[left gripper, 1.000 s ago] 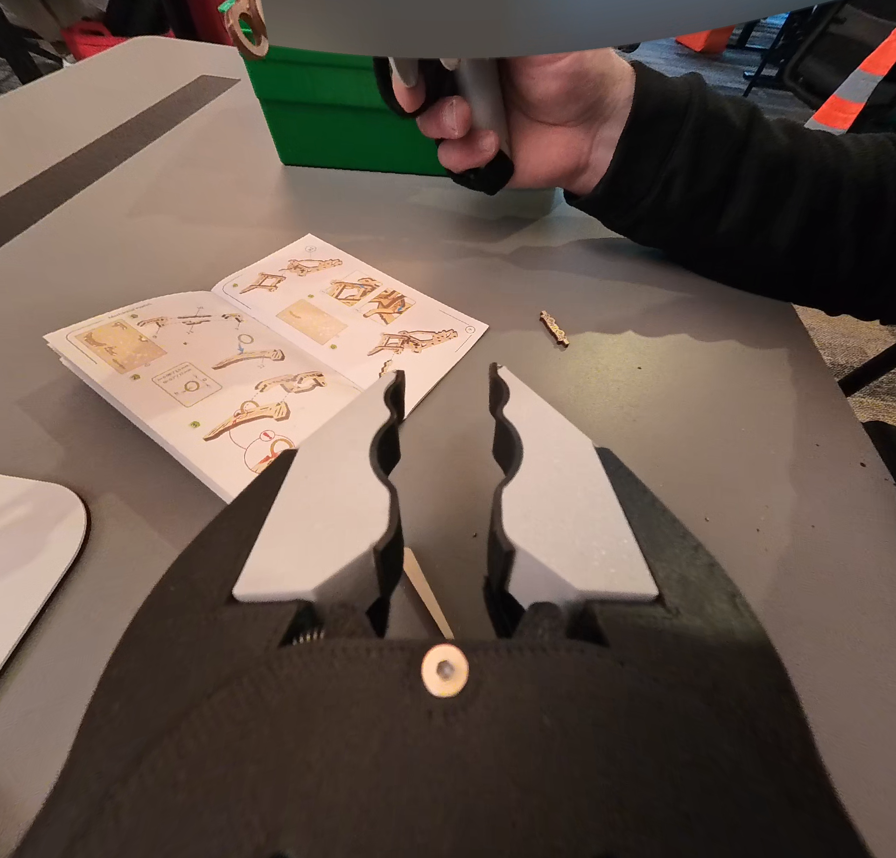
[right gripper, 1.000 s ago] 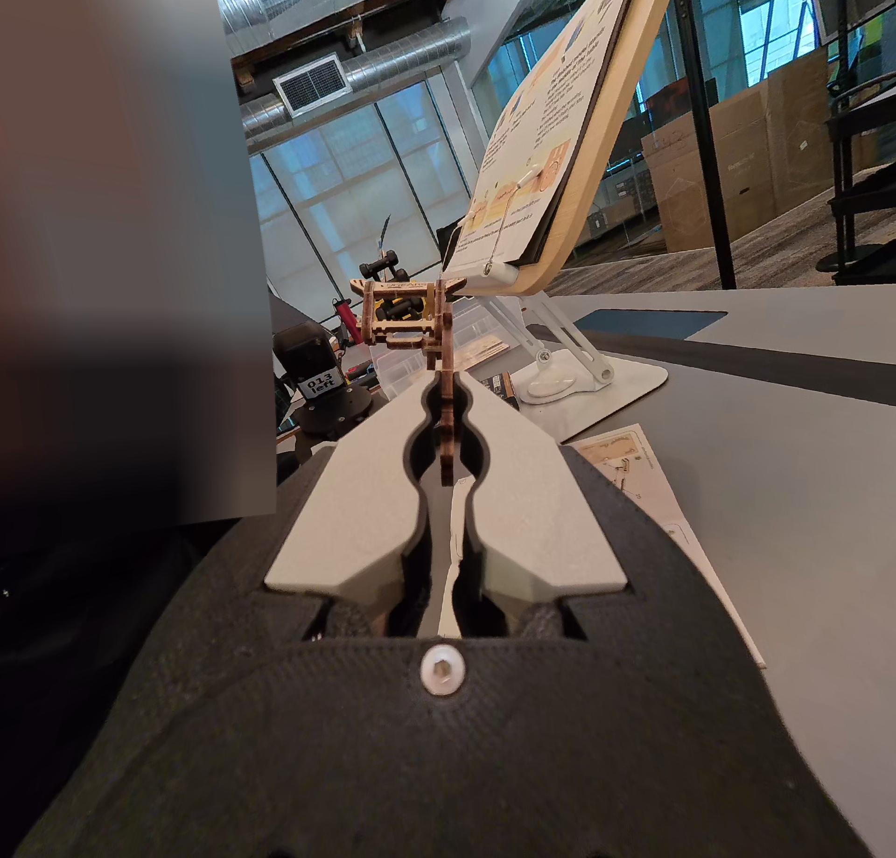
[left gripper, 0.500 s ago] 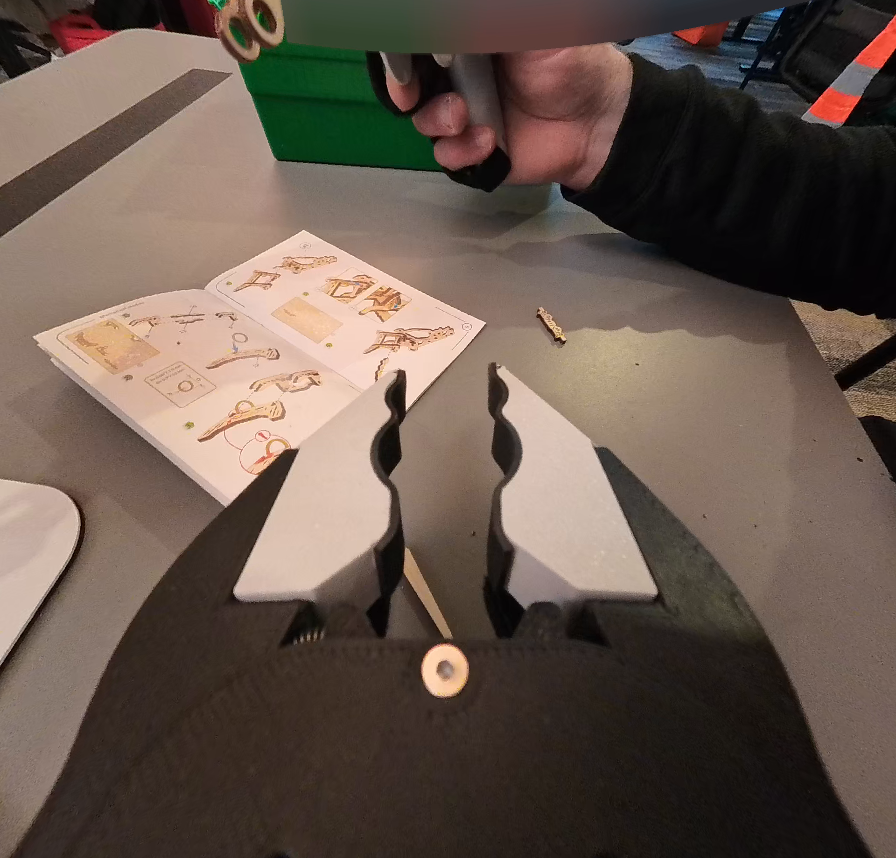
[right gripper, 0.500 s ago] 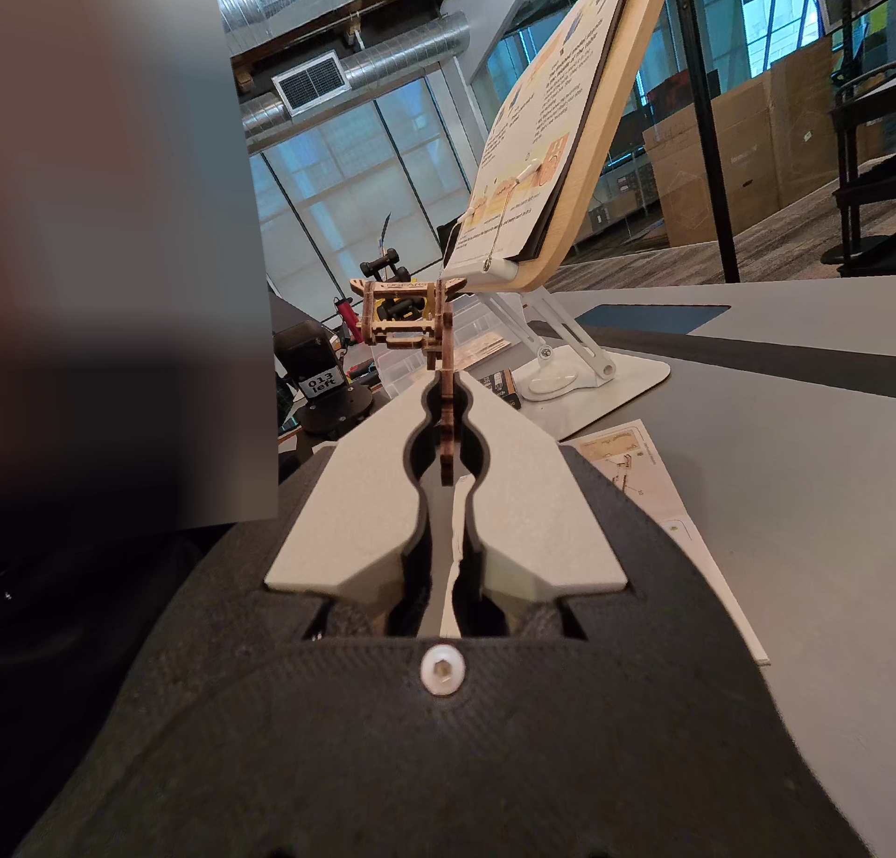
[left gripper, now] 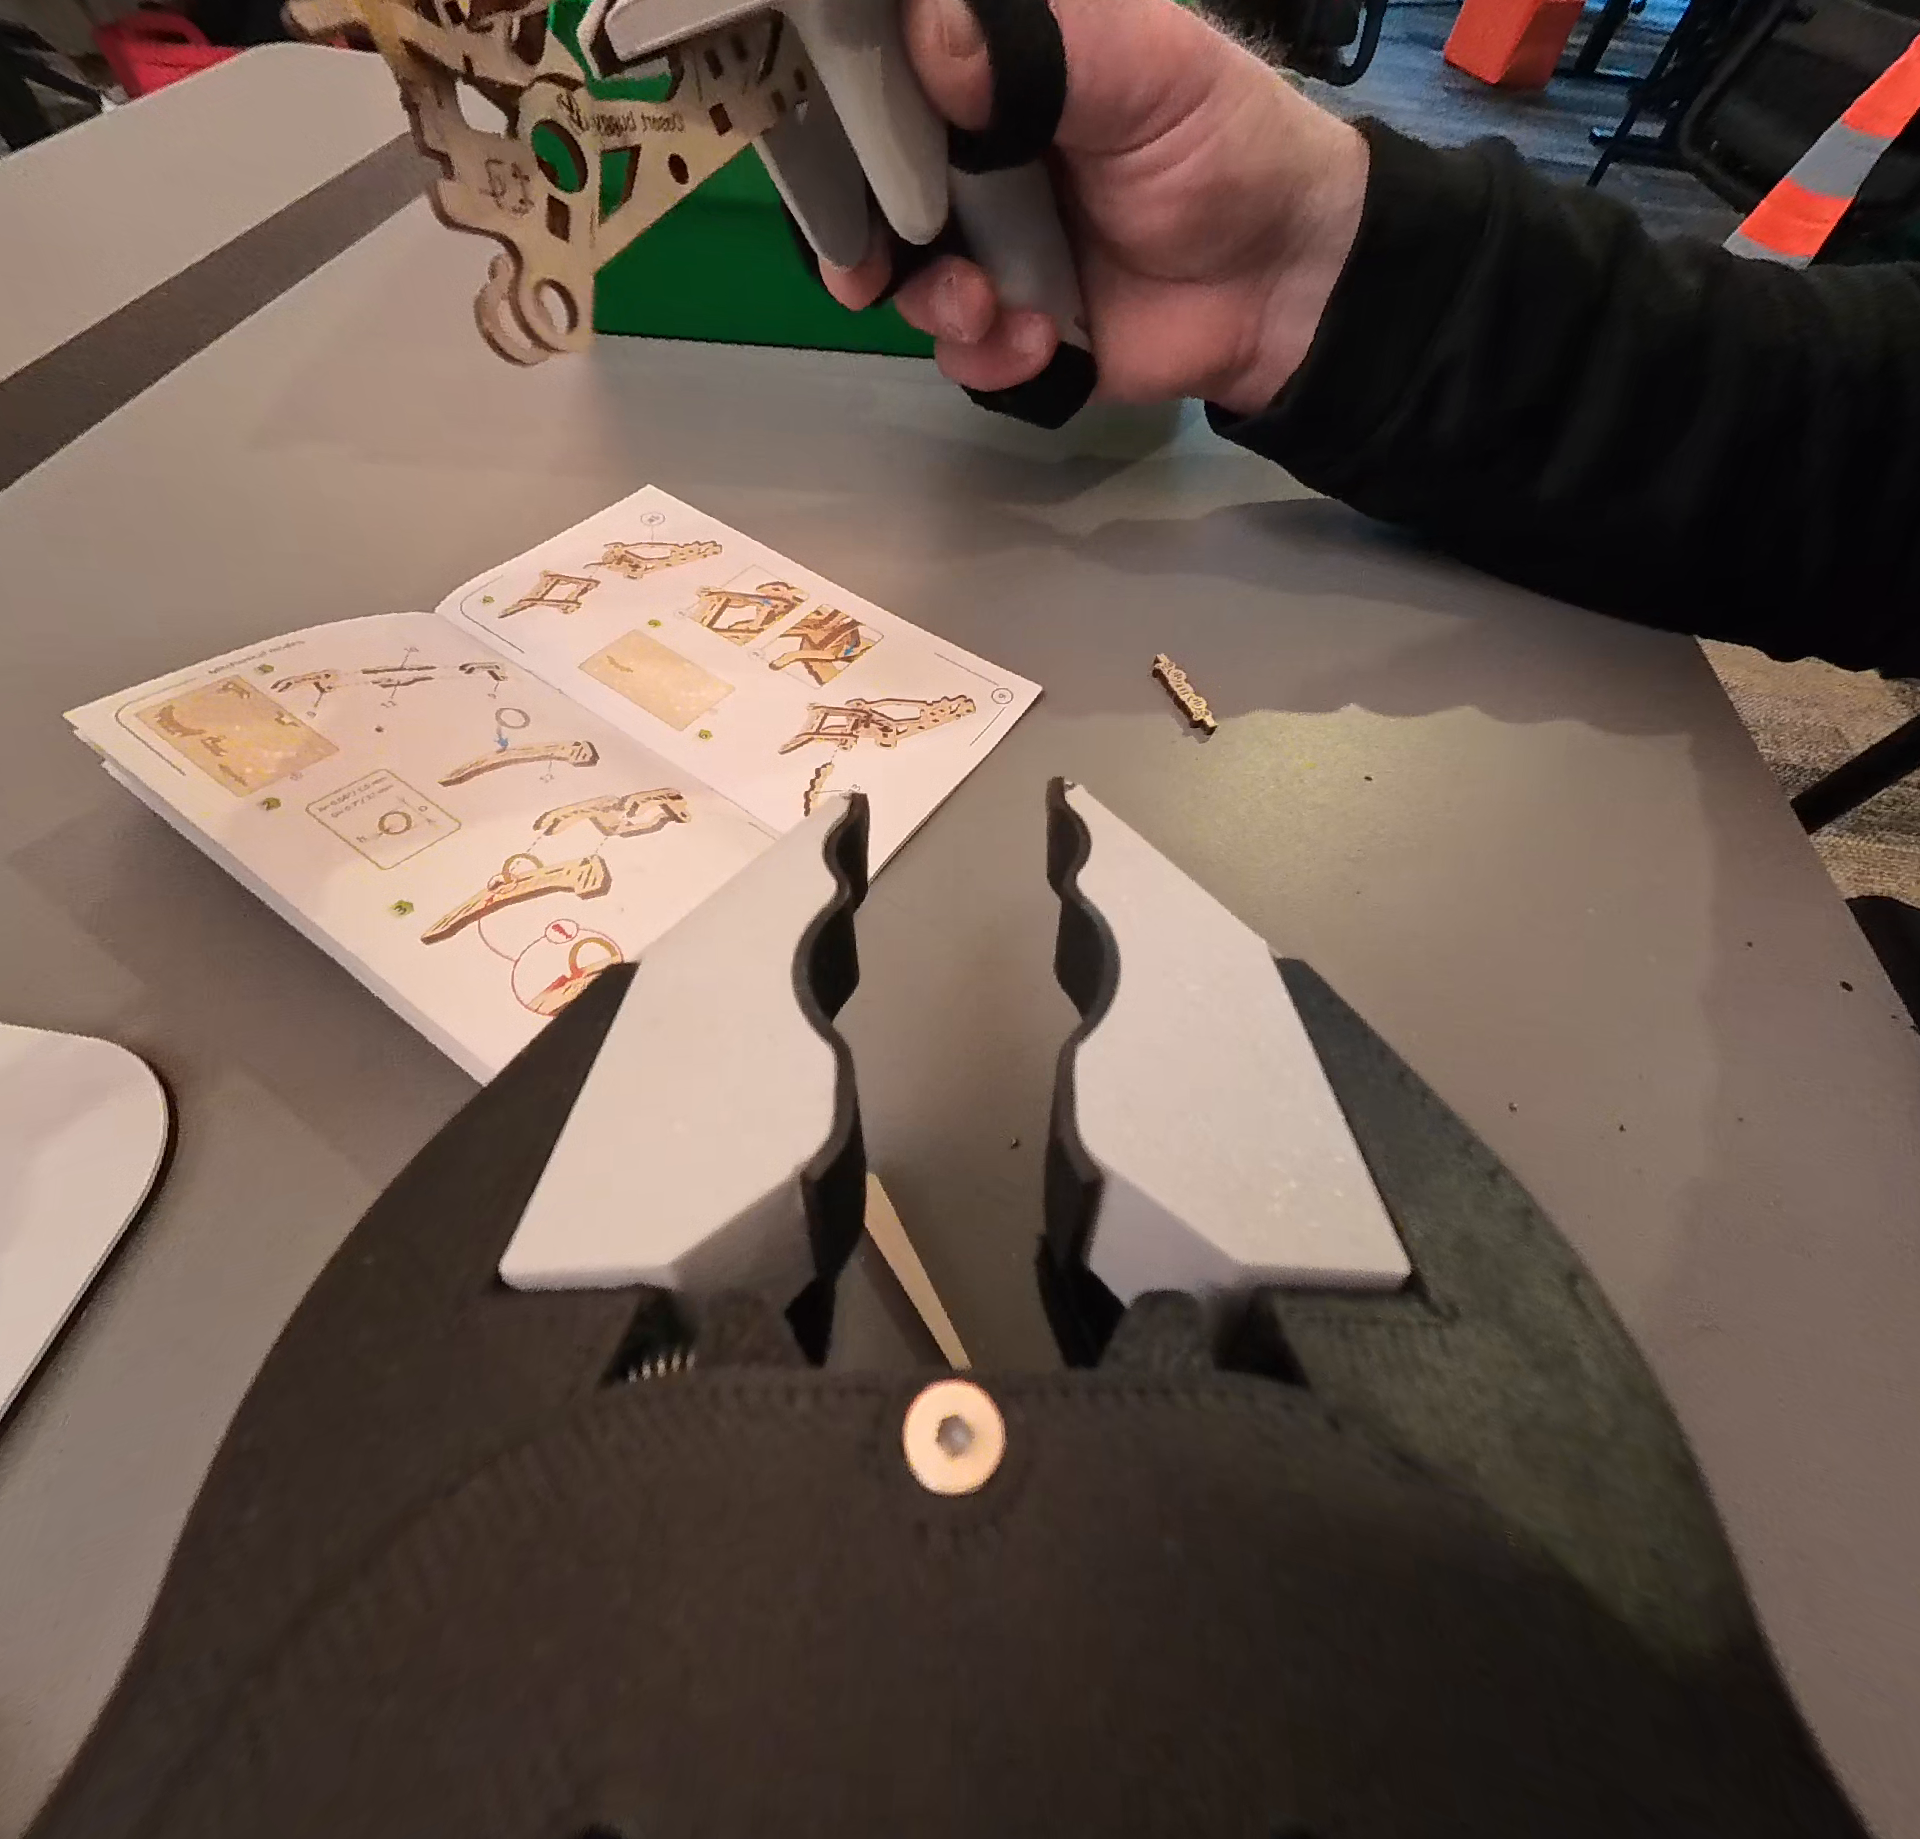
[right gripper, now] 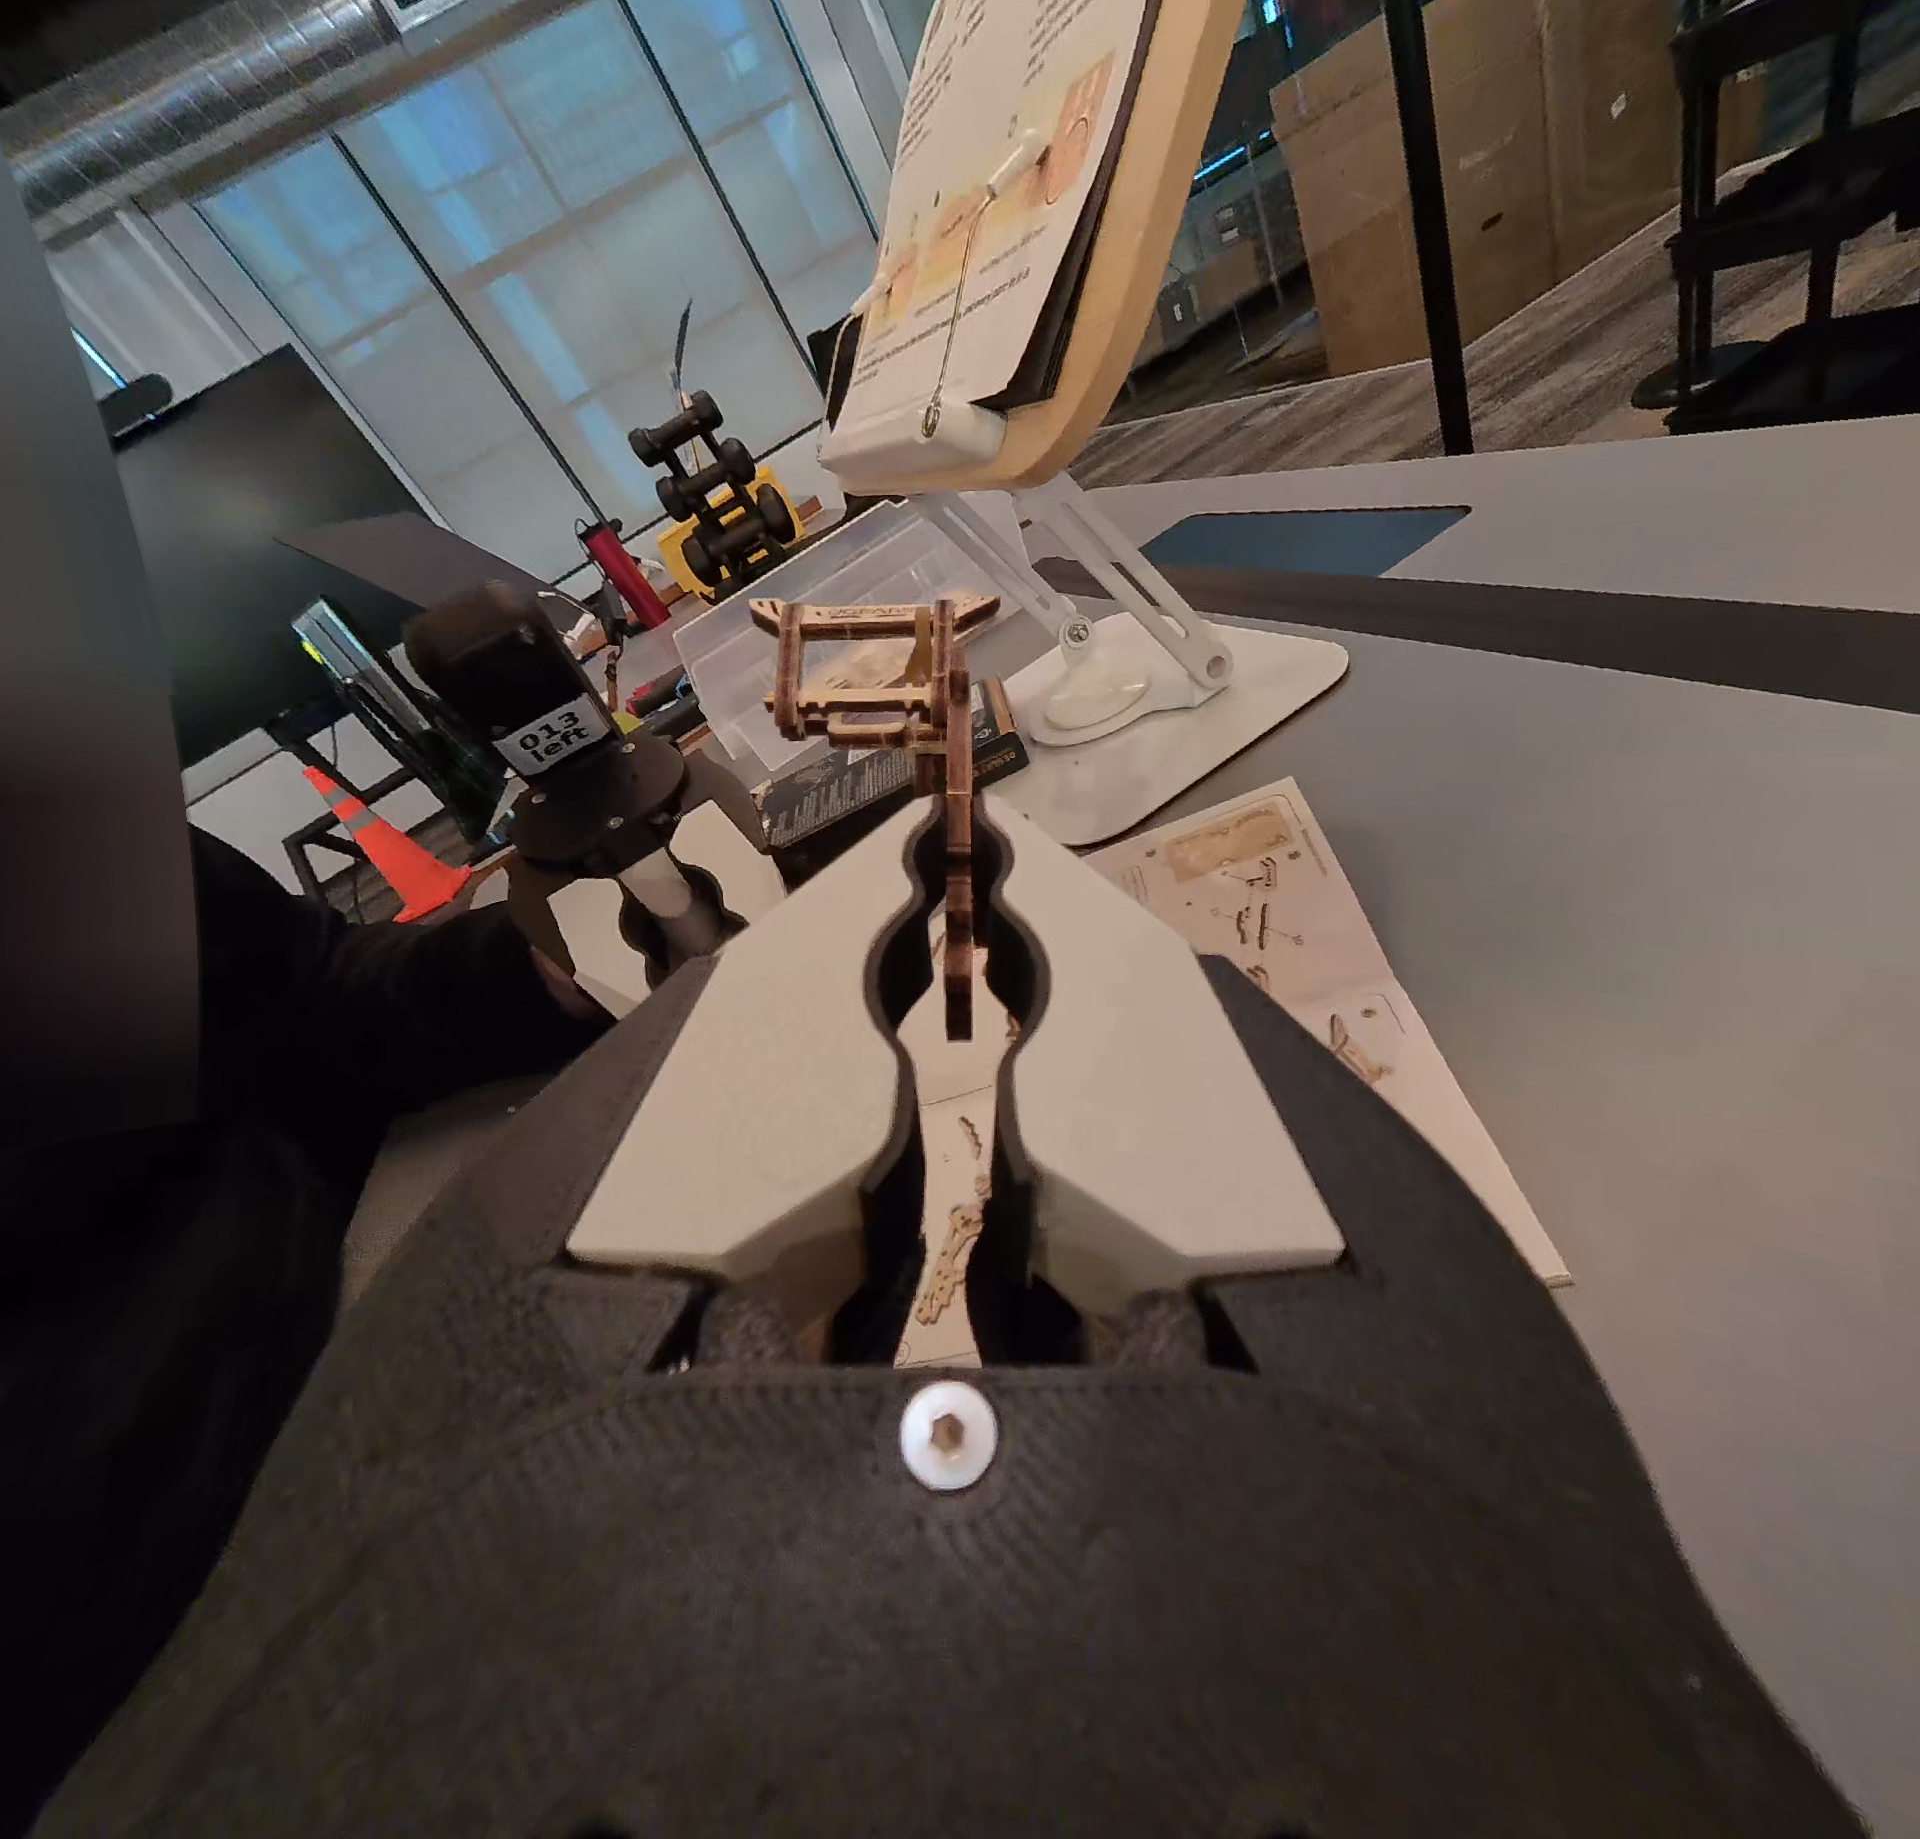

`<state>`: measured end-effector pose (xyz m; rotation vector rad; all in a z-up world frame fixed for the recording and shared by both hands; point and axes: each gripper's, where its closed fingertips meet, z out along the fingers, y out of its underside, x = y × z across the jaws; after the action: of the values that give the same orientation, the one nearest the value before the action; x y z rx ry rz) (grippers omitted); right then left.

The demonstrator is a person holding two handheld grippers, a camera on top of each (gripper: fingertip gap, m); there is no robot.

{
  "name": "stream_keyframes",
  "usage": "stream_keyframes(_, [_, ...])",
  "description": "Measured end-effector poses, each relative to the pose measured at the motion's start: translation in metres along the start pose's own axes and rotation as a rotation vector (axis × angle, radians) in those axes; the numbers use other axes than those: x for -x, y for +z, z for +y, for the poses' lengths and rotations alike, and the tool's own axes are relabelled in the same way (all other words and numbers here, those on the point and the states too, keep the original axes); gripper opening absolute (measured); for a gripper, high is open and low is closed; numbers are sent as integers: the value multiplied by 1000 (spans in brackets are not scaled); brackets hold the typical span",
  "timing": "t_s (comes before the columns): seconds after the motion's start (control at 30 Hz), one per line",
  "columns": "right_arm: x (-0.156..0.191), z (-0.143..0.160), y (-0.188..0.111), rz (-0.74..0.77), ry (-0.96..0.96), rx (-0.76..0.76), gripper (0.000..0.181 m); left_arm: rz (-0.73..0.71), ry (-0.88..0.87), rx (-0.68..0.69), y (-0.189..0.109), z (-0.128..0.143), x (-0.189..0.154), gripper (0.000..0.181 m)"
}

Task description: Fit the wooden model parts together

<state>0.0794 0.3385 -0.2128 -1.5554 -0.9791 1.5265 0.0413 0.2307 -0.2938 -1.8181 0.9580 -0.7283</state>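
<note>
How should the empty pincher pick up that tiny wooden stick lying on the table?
The small wooden piece lies flat and alone on the grey table, long and thin. The open left gripper would probably do best coming straight down from above, fingers either side of its narrow width, pinching the middle. It looks too flat to grab from the side.

lettering is engraved on the wooden model (left gripper: 540,127). a white label (right gripper: 553,733) sits on the far gripper (right gripper: 644,942). print covers the open booklet (left gripper: 540,750) and the propped sheet (right gripper: 1023,158).
</note>
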Motion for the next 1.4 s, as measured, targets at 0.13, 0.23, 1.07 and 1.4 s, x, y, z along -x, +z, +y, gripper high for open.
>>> stream_keyframes(0.13, [0, 0, 1, 24, -47, 12, 0, -1, 0, 0, 0, 0, 0, 32])
stream_keyframes(0.23, [3, 1, 3, 39, -101, 22, 0, -2, 2, 4, 0, 0, 0, 32])
stream_keyframes(1.07, [14, 1, 12, 56, -199, 34, 0, -61, 33, 15, 2, 1, 7, 34])
stream_keyframes(1.4, [39, -3, 17, -290, 197, -70, 0, -460, 89, -152, -43, -62, 56, 35])
